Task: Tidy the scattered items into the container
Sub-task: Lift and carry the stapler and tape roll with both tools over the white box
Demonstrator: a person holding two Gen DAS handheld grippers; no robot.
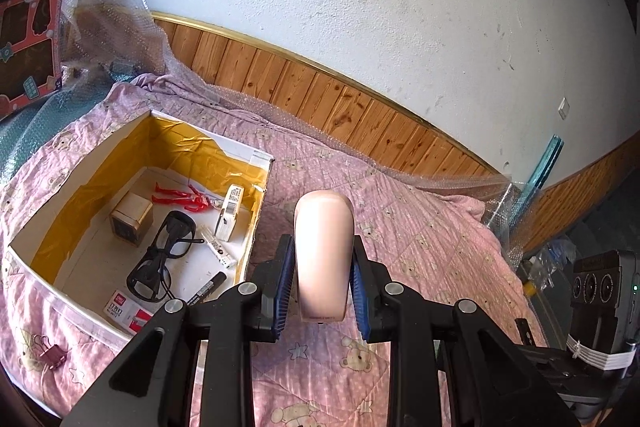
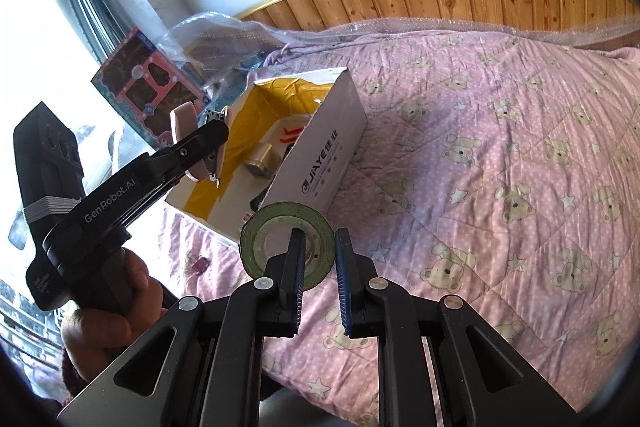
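the left gripper (image 1: 320, 277) clamps a pink stapler (image 1: 324, 255) beside the box (image 1: 256, 163) — the right gripper (image 2: 318, 281) pinches a green tape roll (image 2: 286, 227).

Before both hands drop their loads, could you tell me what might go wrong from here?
1. The left gripper holds the pink stapler beside the box, not over it; released now, it probably lands on the quilt.
2. The right gripper pinches only one wall of the green tape roll, which could swing or slip.

Pink stapler (image 1: 324, 255) — green tape roll (image 2: 286, 227) — bear-print pink quilt (image 2: 500, 155).
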